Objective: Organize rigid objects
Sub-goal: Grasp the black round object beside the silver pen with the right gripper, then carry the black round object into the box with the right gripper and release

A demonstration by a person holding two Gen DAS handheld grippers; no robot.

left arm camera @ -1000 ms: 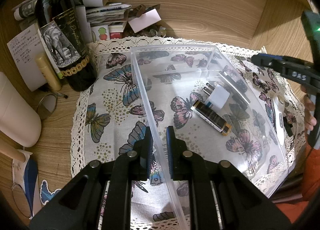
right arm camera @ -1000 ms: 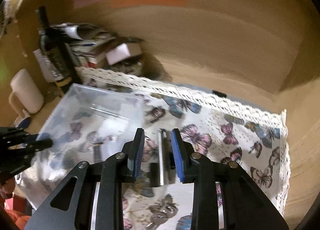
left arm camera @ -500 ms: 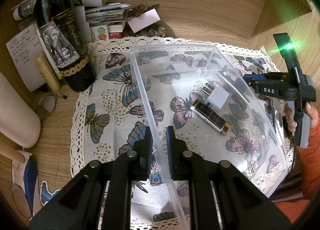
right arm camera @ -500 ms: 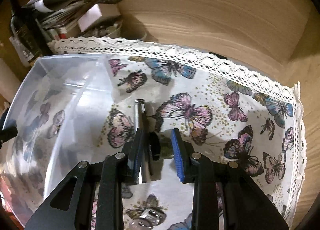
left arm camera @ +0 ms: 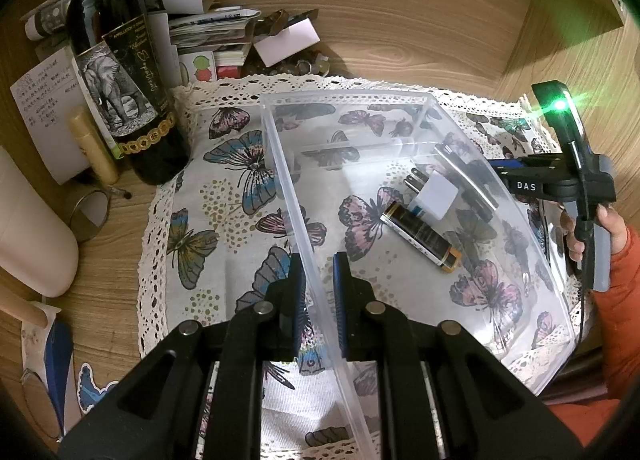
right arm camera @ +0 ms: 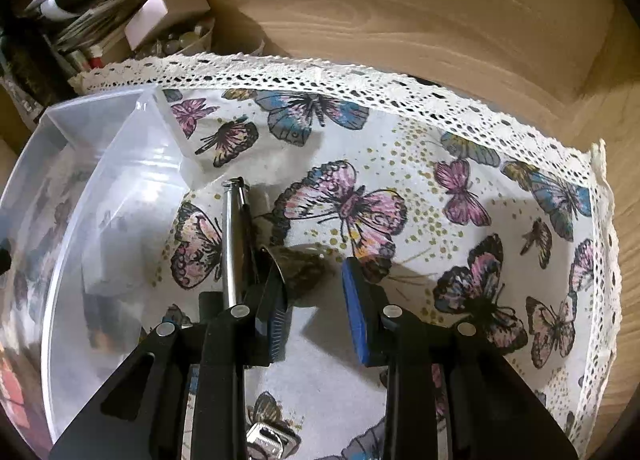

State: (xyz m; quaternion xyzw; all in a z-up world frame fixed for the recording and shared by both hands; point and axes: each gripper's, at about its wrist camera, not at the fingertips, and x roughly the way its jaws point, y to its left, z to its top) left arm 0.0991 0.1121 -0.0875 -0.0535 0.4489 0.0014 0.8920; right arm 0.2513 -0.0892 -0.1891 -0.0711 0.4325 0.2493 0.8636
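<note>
A clear plastic bin [left arm camera: 280, 164] lies on a butterfly tablecloth [left arm camera: 224, 220]. My left gripper [left arm camera: 319, 292] is shut on the bin's left wall. Inside lie a white plug adapter [left arm camera: 434, 194] and a black battery [left arm camera: 420, 236]. In the right wrist view the bin [right arm camera: 92, 188] is at the left. My right gripper [right arm camera: 314, 304] is open and low over the cloth [right arm camera: 440, 188], with a small dark rounded object [right arm camera: 302, 266] between its fingers. A metal rod-like tool [right arm camera: 232, 236] lies just left of it. The right gripper also shows beyond the bin in the left wrist view [left arm camera: 560, 180].
A dark wine bottle [left arm camera: 120, 72], a pale tube [left arm camera: 94, 150], papers and small boxes [left arm camera: 208, 28] crowd the back left. A white cylinder [left arm camera: 32, 236] stands at the left. A metal clip [right arm camera: 266, 440] lies near the right gripper's base. Wooden walls close the back.
My right gripper has come down closer to the cloth, and its jaws have opened wider around the small dark object. My left gripper still holds the bin wall and has not moved.
</note>
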